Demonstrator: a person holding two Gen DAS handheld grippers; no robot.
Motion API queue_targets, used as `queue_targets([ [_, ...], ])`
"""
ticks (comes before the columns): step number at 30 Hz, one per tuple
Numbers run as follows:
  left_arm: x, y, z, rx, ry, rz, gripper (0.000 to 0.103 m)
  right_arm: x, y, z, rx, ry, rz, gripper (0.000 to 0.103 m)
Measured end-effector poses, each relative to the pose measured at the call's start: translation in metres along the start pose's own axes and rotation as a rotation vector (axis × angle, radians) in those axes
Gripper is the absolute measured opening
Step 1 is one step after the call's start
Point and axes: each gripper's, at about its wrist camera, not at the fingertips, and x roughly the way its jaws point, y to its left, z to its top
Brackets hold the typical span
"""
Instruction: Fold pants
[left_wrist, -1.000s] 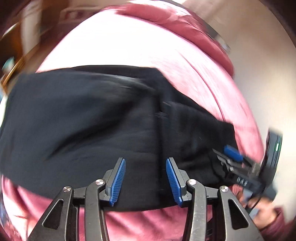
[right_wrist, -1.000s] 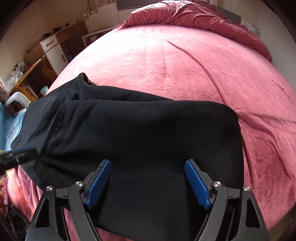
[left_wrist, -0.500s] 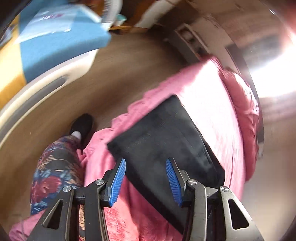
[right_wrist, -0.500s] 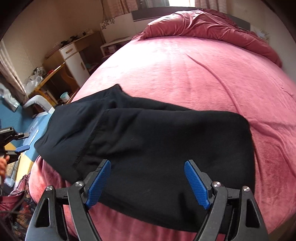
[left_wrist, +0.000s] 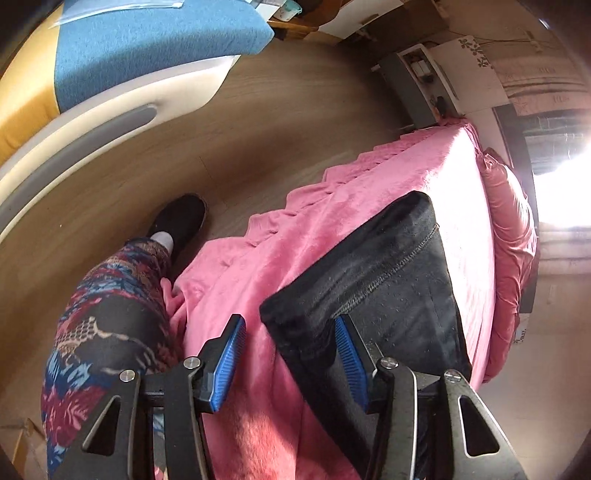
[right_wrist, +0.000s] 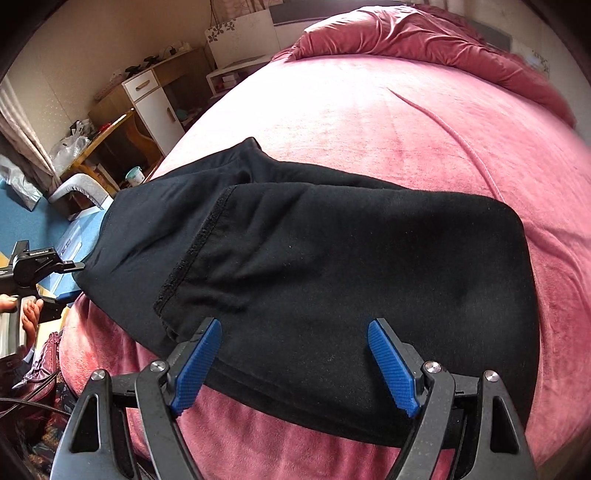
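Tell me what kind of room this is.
Most likely a bedroom: a wide bed under a pink blanket with a bunched duvet at its head, and a white cabinet against the wall.

Black pants (right_wrist: 332, 266) folded flat on pink bed (seam showing)

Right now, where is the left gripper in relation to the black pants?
In the left wrist view, the left gripper hangs open over the near left corner of the pants, at the edge of the pink bed.
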Motion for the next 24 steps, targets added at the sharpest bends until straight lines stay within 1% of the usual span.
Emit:
queue_targets([
  [1,0.003,-0.001,0.001,0.017,-0.003,-0.009,0.039,0.001,0.000,0.000,0.004,0.004,-0.001,0.083],
  [3,0.009,-0.003,0.001,0.027,-0.002,-0.010,0.032,0.004,-0.001,-0.001,0.010,0.013,-0.002,0.083],
  [5,0.008,-0.006,0.002,0.047,-0.016,-0.026,0.018,0.006,-0.001,-0.001,0.012,0.018,-0.005,0.083],
  [6,0.005,-0.011,0.001,0.069,-0.029,-0.030,0.016,0.006,-0.002,-0.001,0.014,0.019,-0.005,0.083],
  [9,-0.011,-0.034,-0.008,0.178,-0.095,-0.026,0.014,0.007,-0.003,-0.001,0.020,0.020,-0.002,0.083],
  [10,-0.018,-0.046,-0.013,0.229,-0.117,-0.042,0.014,0.006,-0.004,-0.001,0.022,0.018,0.000,0.083],
  [12,-0.032,-0.074,-0.025,0.346,-0.148,-0.098,0.013,0.006,-0.006,-0.001,0.029,0.016,0.004,0.083],
  [15,-0.045,-0.123,-0.058,0.558,-0.164,-0.162,0.013,0.005,-0.010,0.000,0.045,0.009,0.017,0.083],
  [16,-0.047,-0.141,-0.073,0.637,-0.162,-0.181,0.013,0.003,-0.011,0.000,0.053,0.005,0.025,0.083],
  [19,-0.046,-0.178,-0.114,0.821,-0.124,-0.239,0.013,-0.004,-0.016,0.002,0.087,-0.010,0.058,0.083],
  [20,-0.043,-0.188,-0.128,0.878,-0.105,-0.252,0.013,-0.006,-0.019,0.003,0.105,-0.016,0.084,0.083],
  [22,-0.036,-0.204,-0.156,0.992,-0.066,-0.270,0.013,-0.011,-0.029,0.008,0.159,-0.025,0.167,0.083],
  [24,-0.028,-0.213,-0.179,1.072,-0.025,-0.276,0.013,-0.015,-0.033,0.013,0.189,-0.039,0.230,0.083],
])
